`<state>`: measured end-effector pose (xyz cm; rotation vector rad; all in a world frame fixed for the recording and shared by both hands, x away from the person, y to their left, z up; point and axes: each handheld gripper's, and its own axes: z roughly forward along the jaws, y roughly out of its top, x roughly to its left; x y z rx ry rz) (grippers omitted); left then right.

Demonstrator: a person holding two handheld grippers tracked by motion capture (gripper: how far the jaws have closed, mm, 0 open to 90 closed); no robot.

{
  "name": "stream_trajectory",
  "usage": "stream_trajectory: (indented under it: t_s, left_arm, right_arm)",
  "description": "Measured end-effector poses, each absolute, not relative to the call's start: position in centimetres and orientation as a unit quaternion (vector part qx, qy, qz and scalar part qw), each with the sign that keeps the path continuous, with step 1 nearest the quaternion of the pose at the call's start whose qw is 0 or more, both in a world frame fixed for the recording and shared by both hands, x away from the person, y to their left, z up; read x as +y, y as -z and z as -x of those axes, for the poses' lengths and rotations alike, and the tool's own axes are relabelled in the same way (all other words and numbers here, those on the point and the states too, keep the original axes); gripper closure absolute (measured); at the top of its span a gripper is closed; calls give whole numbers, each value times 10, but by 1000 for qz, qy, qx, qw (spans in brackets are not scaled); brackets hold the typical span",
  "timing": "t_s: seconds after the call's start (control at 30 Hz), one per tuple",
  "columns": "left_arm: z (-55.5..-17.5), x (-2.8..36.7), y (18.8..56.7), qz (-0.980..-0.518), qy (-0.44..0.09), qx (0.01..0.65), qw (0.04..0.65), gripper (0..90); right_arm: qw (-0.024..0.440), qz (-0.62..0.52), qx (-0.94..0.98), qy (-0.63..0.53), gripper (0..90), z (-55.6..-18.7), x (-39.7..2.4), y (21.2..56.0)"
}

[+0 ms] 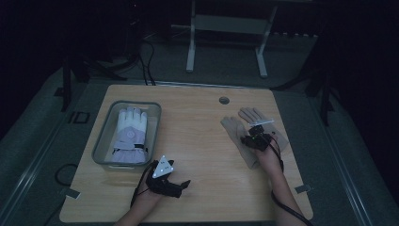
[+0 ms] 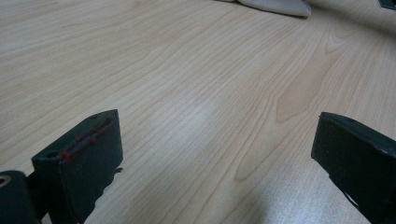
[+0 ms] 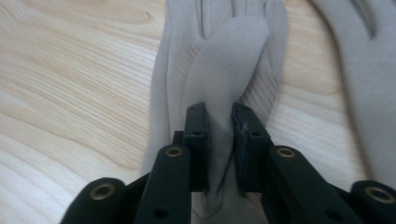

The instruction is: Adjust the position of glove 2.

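Observation:
Two beige gloves lie side by side on the right half of the wooden table (image 1: 197,141). My right gripper (image 3: 219,126) is shut on a pinched-up fold of the nearer beige glove (image 3: 224,56), by its cuff. The second beige glove (image 3: 364,70) lies flat beside it. From above, the right gripper (image 1: 251,136) sits over the nearer glove (image 1: 234,128), and the other glove (image 1: 251,114) lies just behind. My left gripper (image 1: 186,184) rests near the front edge, and in the left gripper view it (image 2: 215,144) is open over bare wood.
A grey bin (image 1: 101,136) at the left holds a white and lilac glove (image 1: 130,134). A round cable hole (image 1: 224,100) lies near the table's far edge. Beyond the table stands a white frame (image 1: 226,28) on the dark floor, with cables nearby.

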<state>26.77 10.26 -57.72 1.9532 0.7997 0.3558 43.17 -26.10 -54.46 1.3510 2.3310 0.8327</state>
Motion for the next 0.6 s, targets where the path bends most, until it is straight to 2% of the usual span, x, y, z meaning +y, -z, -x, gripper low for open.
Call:
stream_trajectory:
  t_s: [0.2,0.27,0.6]
  left_arm:
    - [-268,101,577,-803,-146,326,478,23]
    - [-268,101,577,-804,-147,327,474,23]
    - [-266,101,577,-802,-155,324,477,24]
  right_arm:
    - [134,-493,791,-336,795,-423,-252,536]
    - [142,-484,792,-344,797,-419,-243,530]
    - [123,-450,779,-419,797,-410,-186,495]
